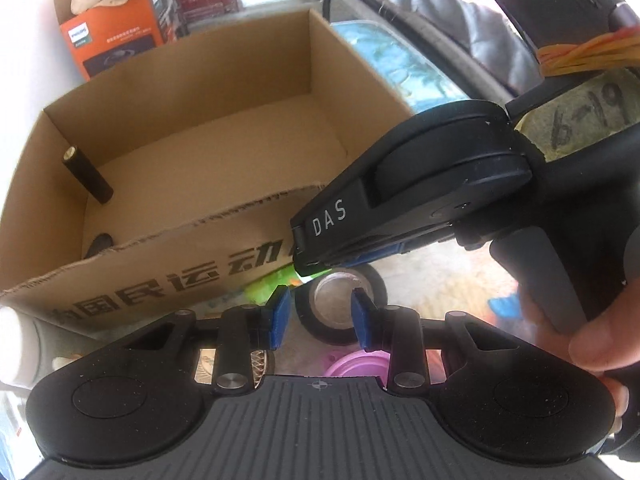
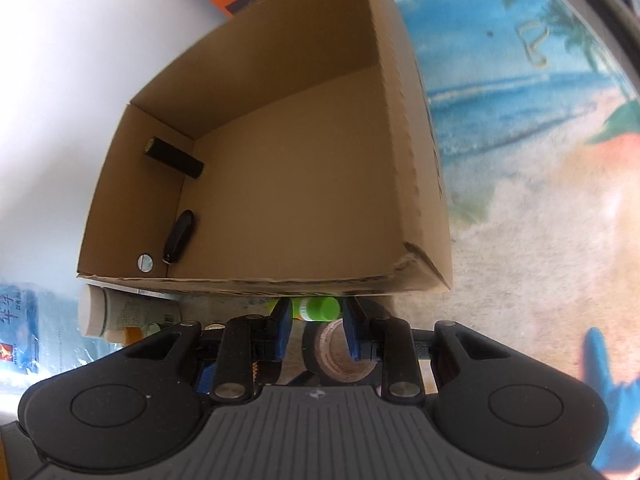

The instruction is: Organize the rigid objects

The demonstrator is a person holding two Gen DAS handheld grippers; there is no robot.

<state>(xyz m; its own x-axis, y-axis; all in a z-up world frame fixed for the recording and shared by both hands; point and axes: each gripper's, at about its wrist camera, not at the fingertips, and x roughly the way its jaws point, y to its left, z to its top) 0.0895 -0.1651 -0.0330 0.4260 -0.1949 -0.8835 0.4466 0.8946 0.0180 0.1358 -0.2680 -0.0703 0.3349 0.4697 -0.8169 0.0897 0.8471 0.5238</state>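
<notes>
So far, from the left wrist, the cardboard box [image 1: 224, 128] holds a black cylinder [image 1: 87, 176]; the left claw [image 1: 320, 316], parted and empty, straddles a tape roll [image 1: 340, 308] outside. From the right wrist, a black fob [image 2: 180, 236] and coin [image 2: 145, 262] lie boxed too; the right claw [image 2: 316, 332], likewise released, nears the green-capped bottle [image 2: 318, 309]. Most remains.

Daylight, bright and flat. The pale surface left of the box [image 2: 280, 152] is blown out to near white in both views. Box interior evenly lit, soft shadow along its left wall and under the black cylinder [image 2: 174, 157]. Fisheye bends the box edges; corners vignette dark. The beach-print mat [image 2: 520, 128] right of the box smears with motion blur. Items below the box's near rim are soft.
</notes>
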